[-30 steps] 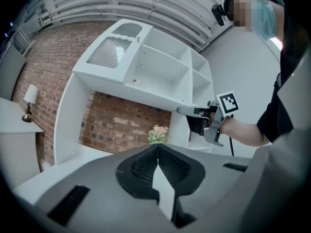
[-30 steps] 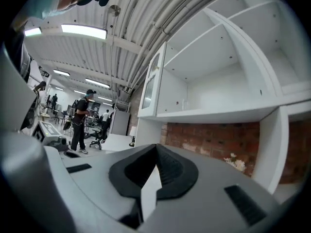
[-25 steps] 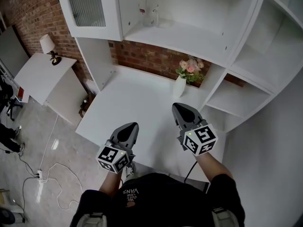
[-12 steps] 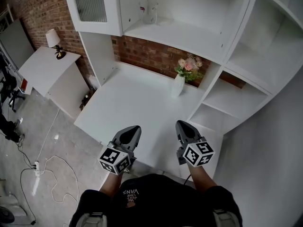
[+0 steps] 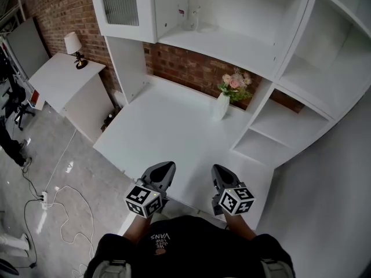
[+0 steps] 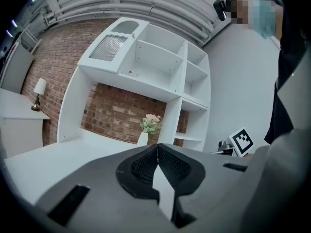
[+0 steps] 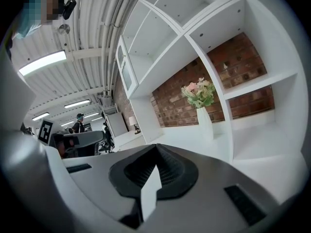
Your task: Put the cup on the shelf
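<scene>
shelf (image 5: 232, 44) white, brick wall (image 5: 191, 71) behind | vase (image 5: 219, 106) on desk (image 5: 156, 132) | left claw (image 5: 166, 168), right claw (image 5: 218, 171) closed

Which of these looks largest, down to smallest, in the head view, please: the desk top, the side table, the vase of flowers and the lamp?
1. desk top
2. side table
3. vase of flowers
4. lamp, only slightly smaller than the vase. It stands farther from the camera, so their true order is unsure.

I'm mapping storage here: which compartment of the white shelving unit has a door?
The top-left one: a ribbed glass door fronts it, while every other compartment stands open.
</scene>
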`<action>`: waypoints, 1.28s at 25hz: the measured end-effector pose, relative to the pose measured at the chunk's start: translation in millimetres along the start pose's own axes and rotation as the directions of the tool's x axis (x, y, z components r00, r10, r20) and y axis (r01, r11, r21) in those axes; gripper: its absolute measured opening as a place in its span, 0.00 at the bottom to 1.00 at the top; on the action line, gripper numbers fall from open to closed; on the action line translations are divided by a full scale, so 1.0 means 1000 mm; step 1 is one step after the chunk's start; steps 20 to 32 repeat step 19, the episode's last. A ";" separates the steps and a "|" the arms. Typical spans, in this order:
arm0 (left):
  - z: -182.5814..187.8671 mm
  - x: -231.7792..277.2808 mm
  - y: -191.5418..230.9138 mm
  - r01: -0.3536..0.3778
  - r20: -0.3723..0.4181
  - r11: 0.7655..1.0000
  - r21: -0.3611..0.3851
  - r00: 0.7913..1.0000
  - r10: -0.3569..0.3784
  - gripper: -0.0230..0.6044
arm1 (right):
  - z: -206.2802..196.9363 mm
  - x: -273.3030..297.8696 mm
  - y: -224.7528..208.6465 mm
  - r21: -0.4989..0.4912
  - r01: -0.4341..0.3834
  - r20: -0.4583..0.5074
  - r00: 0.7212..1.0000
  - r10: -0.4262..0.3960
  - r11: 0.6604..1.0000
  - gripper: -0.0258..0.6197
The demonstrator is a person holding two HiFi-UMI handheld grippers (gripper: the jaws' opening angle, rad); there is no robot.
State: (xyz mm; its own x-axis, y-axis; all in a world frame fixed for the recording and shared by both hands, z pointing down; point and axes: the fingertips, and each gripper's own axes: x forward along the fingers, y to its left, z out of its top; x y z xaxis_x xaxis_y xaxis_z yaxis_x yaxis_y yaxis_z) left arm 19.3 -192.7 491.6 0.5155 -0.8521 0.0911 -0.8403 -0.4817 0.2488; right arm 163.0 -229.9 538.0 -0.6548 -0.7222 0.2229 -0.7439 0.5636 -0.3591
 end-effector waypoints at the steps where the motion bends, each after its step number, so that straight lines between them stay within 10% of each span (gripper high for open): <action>1: -0.003 0.000 -0.001 0.001 -0.006 1.000 -0.004 1.000 -0.001 0.05 | -0.003 0.000 0.001 -0.002 -0.001 -0.007 1.000 0.000 1.000 0.04; 32: -0.007 -0.011 0.003 -0.036 -0.017 0.999 0.003 0.999 0.036 0.05 | -0.006 0.000 0.007 -0.013 -0.013 -0.026 1.000 0.013 1.000 0.04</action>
